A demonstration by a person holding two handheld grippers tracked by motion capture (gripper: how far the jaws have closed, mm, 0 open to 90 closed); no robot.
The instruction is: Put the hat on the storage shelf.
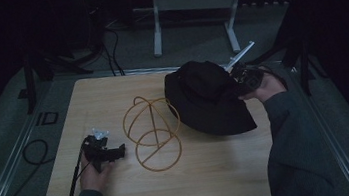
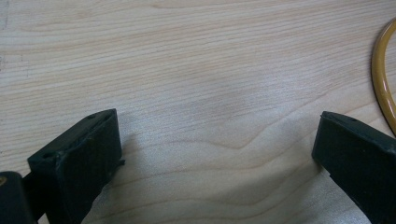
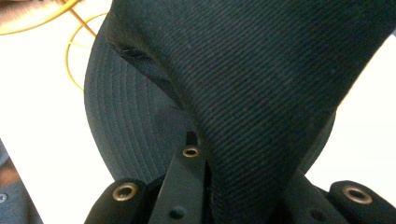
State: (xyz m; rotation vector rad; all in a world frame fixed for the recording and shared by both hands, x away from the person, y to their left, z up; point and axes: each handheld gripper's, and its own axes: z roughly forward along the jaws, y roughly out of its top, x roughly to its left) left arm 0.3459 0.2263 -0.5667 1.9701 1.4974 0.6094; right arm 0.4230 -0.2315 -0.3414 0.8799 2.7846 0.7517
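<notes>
A black bucket hat (image 1: 208, 99) lies on the right side of the wooden table (image 1: 123, 190), lifted at its far right edge. My right gripper (image 1: 242, 80) is shut on the hat's crown fabric (image 3: 261, 93), which folds up between its jaws; the stitched brim (image 3: 126, 126) hangs below. A yellow wire hat stand (image 1: 152, 131) rises at the table's middle, left of the hat. Low at the left of the stand, my left gripper (image 1: 118, 151) rests on the table, open, with bare wood between its fingers (image 2: 84, 158) and the stand's base ring (image 2: 383, 79) at the view's right edge.
A black cable (image 1: 35, 153) loops on the grey floor mat left of the table. A white frame on two legs (image 1: 193, 20) stands behind the table. The person's sleeve (image 1: 295, 153) covers the table's right front corner.
</notes>
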